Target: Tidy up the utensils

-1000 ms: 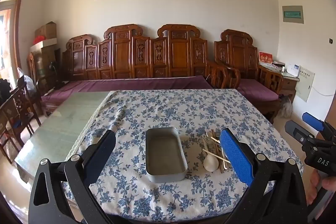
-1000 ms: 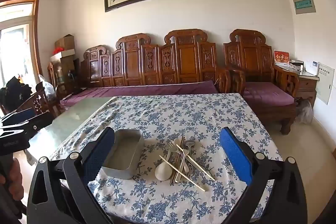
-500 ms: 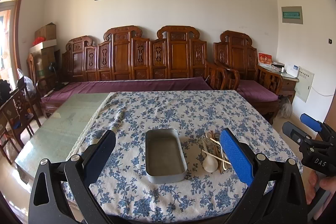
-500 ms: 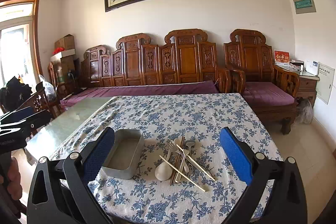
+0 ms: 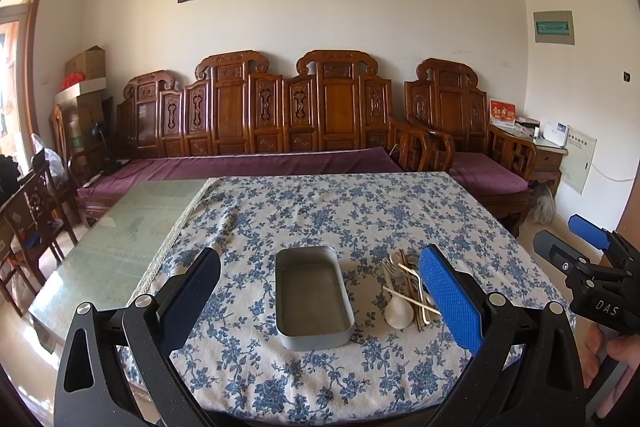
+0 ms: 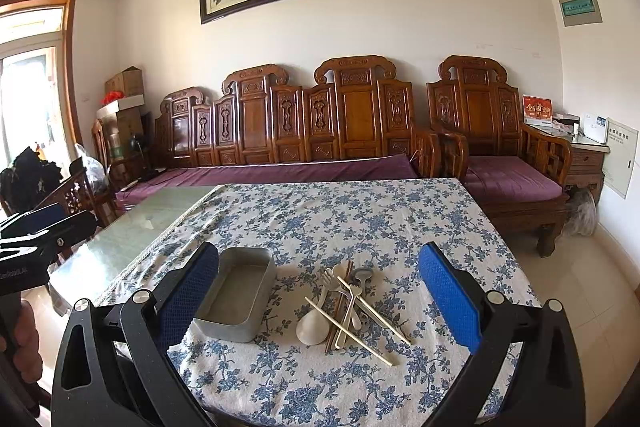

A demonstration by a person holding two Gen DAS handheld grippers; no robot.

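Note:
An empty grey metal tray (image 5: 312,297) (image 6: 240,293) lies on the blue-flowered tablecloth (image 5: 340,211). Just right of it sits a loose pile of utensils (image 5: 406,291) (image 6: 350,303): a white spoon (image 6: 312,327), forks, pale and brown chopsticks crossing each other. My left gripper (image 5: 320,301) hovers open in front of the tray, nothing between its fingers. My right gripper (image 6: 320,301) hovers open in front of the pile, also holding nothing. Each gripper shows at the edge of the other's view, the right gripper (image 5: 592,267) and the left gripper (image 6: 36,231), held by a hand.
The cloth covers the right part of the table; bare green glass tabletop (image 5: 132,227) lies to the left. A carved wooden bench with purple cushions (image 5: 256,163) stands behind the table. Wooden chairs (image 5: 28,211) stand at the left, a side cabinet (image 5: 548,155) at the right.
Both grippers have drifted very slightly; the scene sits a touch lower in the left view. Tray and utensils have not moved, and both grippers stay open.

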